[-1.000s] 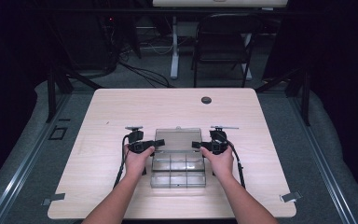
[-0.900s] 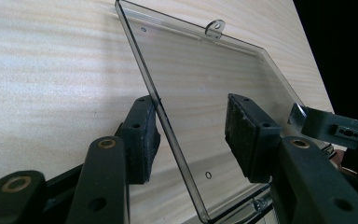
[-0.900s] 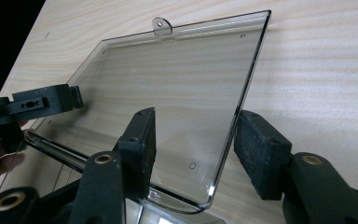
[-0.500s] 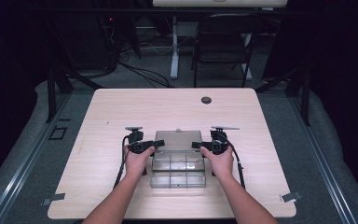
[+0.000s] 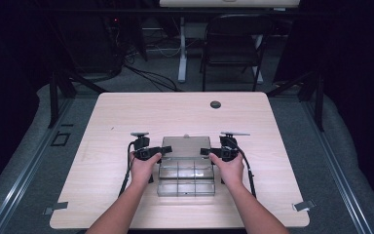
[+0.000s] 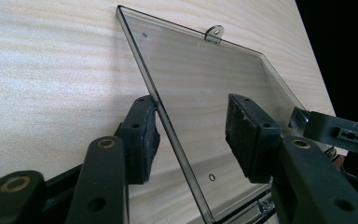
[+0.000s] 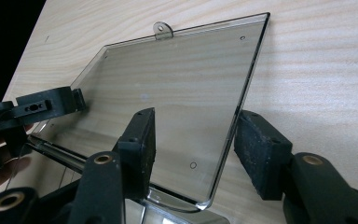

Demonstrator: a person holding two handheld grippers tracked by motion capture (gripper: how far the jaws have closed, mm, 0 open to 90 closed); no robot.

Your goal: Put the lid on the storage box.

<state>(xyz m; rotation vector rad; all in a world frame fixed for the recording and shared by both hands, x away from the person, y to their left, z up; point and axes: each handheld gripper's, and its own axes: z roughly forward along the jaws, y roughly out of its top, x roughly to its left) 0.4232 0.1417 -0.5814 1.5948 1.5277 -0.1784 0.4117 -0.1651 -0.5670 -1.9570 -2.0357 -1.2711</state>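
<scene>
A clear plastic compartment box (image 5: 185,183) lies near the table's front edge, its see-through lid (image 5: 185,145) swung back flat toward the far side. My left gripper (image 5: 164,151) stands open at the lid's left edge. In the left gripper view that edge (image 6: 168,126) runs between the jaws of my left gripper (image 6: 191,105), close against the left pad (image 6: 142,135) and well apart from the right pad. My right gripper (image 5: 205,152) is open at the lid's right edge. There the edge (image 7: 240,102) lies between the jaws of my right gripper (image 7: 196,119), near the right pad (image 7: 258,154).
The lid has a small tab (image 6: 214,32) on its far edge. A small dark round disc (image 5: 215,104) sits near the back of the wooden table (image 5: 117,117). A chair (image 5: 233,48) and cables stand on the floor beyond.
</scene>
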